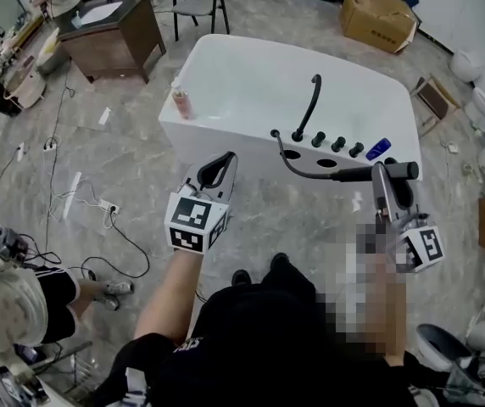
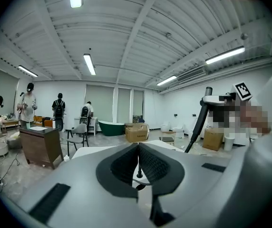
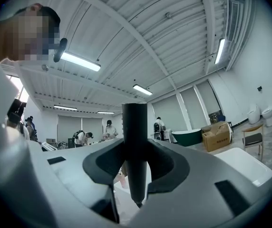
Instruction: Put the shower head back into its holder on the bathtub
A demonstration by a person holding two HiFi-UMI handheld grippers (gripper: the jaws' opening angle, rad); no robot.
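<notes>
Shower head [image 1: 354, 175] lies level in the air over the floor, just in front of the tub [image 1: 251, 91], near its front right corner. It is a black stick-shaped piece. The right tongs [image 1: 381, 176] are closed around its middle. In the right gripper view the black shaft [image 3: 135, 127] stands upright between the two jaws, which press on it from both sides. The hose [image 1: 287, 161] curves from the shaft's left end up to the tub's deck, near the black faucet [image 1: 310, 104] and the knobs [image 1: 337, 144].

The right arm reaches forward and low on the person's right, with the tongs pointing away from the body and the marker cube [image 1: 425, 246] near the hand. The left arm is stretched forward at mid-body, forearm bare. The left tongs [image 1: 224, 161] point at the tub's front wall and stop short of it. Their jaws are pressed together with nothing between them, as the left gripper view [image 2: 137, 151] shows.

The right hand cannot be made out. Two dark holes [image 1: 292, 153] sit in the deck beside the knobs, and which one is the holder I cannot tell. The right tongs cover part of the shaft.
</notes>
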